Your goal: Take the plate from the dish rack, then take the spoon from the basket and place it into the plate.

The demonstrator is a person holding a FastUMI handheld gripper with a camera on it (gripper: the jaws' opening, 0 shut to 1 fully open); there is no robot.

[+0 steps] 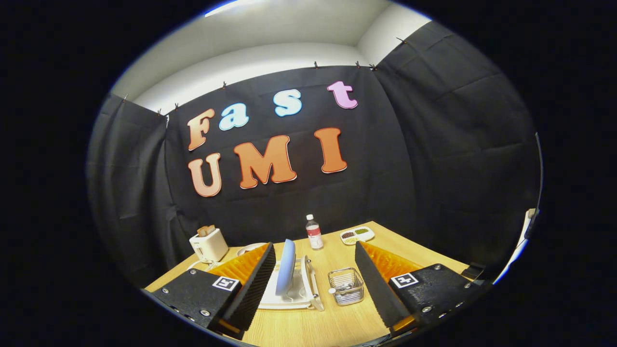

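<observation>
Gripper view over a light wooden table [337, 323] in a booth with black cloth walls. The gripper [315, 282] is held above the near part of the table, its two fingers spread wide apart and holding nothing; neither finger touches any object. Between the fingers, closer to the left one, stands the white dish rack [301, 289], in which a pale blue plate [286, 266] rests upright on its edge, seen nearly edge-on. Just to the right of the rack, still between the fingers, sits a small wire basket [346, 286]; the white end of what appears to be the spoon [332, 291] shows at its near left corner, though the rest of the utensil is too small to make out. Beyond the rack stands a clear bottle [314, 232] with a white cap and red label. Farther right, near the far edge of the table, lies a white divided tray [357, 235] of small foods. Beyond the left finger stands a white toaster [208, 244] with bread in its slots.
</observation>
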